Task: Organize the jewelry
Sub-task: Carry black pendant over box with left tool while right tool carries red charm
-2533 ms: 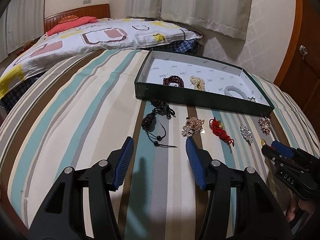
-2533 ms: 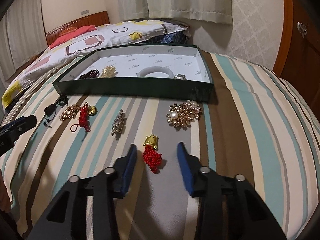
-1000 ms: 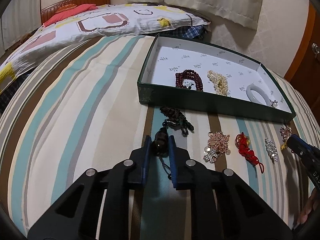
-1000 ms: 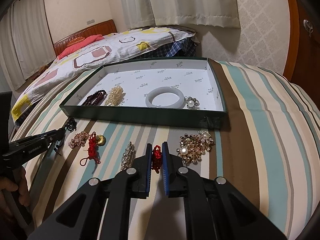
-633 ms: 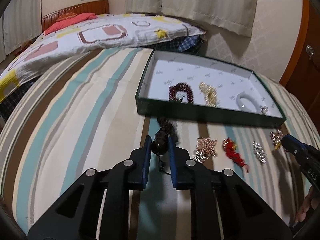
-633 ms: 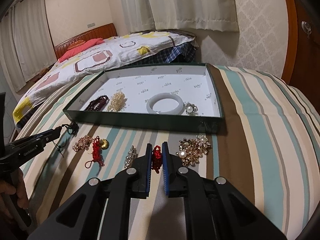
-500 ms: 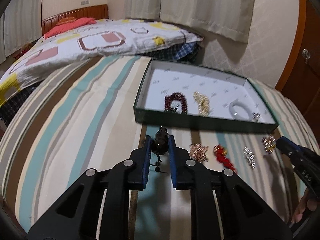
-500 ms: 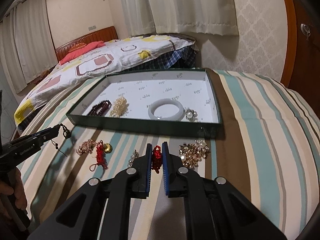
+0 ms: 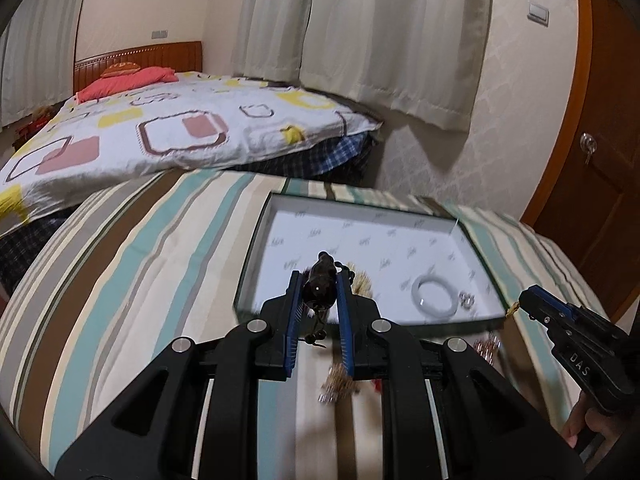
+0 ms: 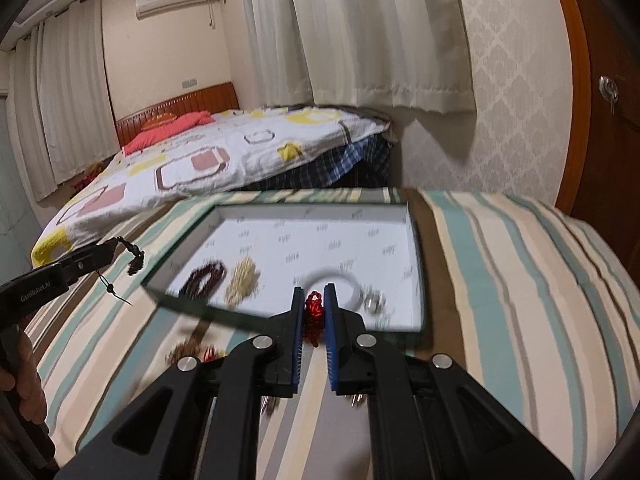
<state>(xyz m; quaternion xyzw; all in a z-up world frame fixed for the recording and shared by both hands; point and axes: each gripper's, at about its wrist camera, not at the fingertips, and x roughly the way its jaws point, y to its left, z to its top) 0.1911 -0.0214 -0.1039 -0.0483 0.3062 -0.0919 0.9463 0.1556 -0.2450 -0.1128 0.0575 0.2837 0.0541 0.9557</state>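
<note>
Clamped in the left gripper [image 9: 319, 294]: a dark bead pendant [image 9: 320, 285], cord dangling; pinched tight in the right gripper [image 10: 312, 312]: a red knotted charm [image 10: 313, 316], both held above the striped cloth [image 10: 500, 280]. Below the jaws, loose on the cloth (blurred): a few gold and red pieces [image 10: 192, 354], not yet boxed. Just ahead, in the green box [image 10: 416, 240]: dark bead bracelet [image 10: 204, 278], gold chain [image 10: 242, 280], pale bangle [image 9: 434, 298], small brooch [image 10: 372, 302], so perhaps halfway.

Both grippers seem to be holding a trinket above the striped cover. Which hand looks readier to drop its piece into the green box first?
Probably the right. The right gripper, shut on the red knot charm, looks lined up over the green box's near wall beside the pale bangle. The left gripper, holding the dark pendant, looks similarly close, so the margin is slim.
</note>
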